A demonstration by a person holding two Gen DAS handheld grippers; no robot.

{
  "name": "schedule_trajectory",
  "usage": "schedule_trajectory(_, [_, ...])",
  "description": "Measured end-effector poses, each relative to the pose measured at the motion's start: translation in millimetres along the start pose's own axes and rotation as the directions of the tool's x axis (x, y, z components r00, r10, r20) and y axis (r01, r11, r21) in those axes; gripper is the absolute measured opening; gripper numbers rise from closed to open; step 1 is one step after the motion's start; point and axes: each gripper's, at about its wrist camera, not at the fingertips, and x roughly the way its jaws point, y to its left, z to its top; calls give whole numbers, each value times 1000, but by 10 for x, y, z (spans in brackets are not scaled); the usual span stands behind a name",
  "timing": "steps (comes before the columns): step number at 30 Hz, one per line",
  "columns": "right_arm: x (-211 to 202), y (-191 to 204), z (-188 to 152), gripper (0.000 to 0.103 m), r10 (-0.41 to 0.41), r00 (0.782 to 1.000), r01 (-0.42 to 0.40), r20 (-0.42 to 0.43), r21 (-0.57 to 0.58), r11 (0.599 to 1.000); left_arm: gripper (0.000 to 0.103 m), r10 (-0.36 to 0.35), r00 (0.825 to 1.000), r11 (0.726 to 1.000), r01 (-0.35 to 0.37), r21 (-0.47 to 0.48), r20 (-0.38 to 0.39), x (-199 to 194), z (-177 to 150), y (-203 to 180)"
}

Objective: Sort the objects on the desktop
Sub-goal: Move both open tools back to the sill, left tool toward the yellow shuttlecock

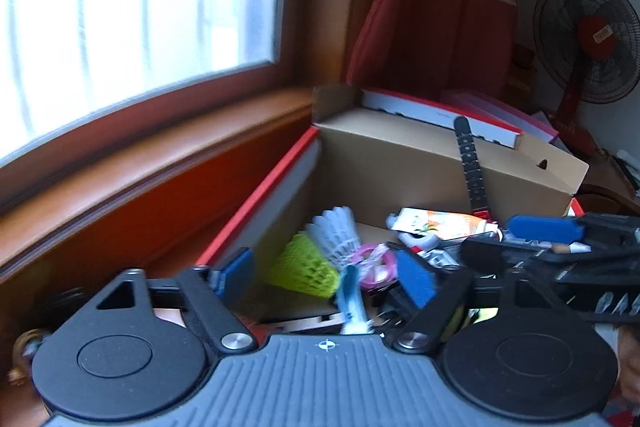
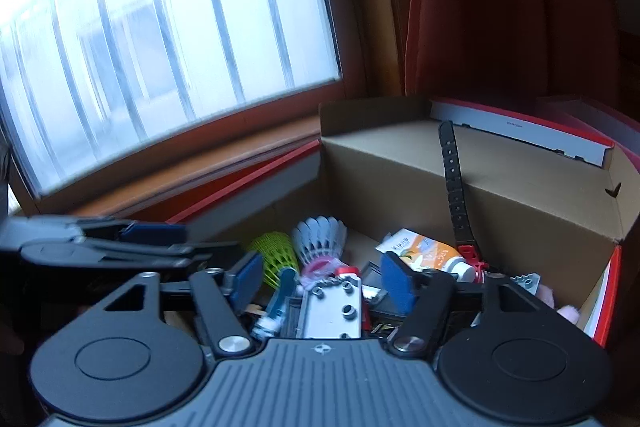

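— What are my tools doing?
— My left tool (image 1: 326,273) and right tool (image 2: 320,281) are both released, gripping nothing, above the cardboard box (image 2: 400,163).
— And inside it?
— Green shuttlecock (image 2: 276,255), white shuttlecock (image 2: 320,237), orange tube (image 2: 424,253), black strap (image 2: 454,187) leaning on the far wall.

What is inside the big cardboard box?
The box holds a white shuttlecock, a green one, an orange tube and a black strap. The grippers hide what lies nearer.

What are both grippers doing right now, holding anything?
Left gripper: open, nothing gripped, over the cardboard box.
Right gripper: open, nothing gripped, above the grey block.
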Motion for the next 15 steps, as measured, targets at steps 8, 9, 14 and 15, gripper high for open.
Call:
schedule_trajectory(8, [-364,277,-161,97,116,991,-111,67,-66,992,102,212,977,975,-212,-59,-10,-630,-542,365])
schedule_trajectory(9, [-382,331,-189,97,136,989,-132,52,-78,988,102,237,971,969,-239,-69,-25,-685,-628,414])
schedule_trajectory(14, [-459,648,-333,97,233,972,-232,-4,-120,965,102,280,954,944,-294,-148,-108,-871,-1023,601])
schedule_trajectory(15, [-461,716,-361,96,251,968,-251,-17,-124,960,102,277,954,942,-294,-162,-116,-902,-1082,619])
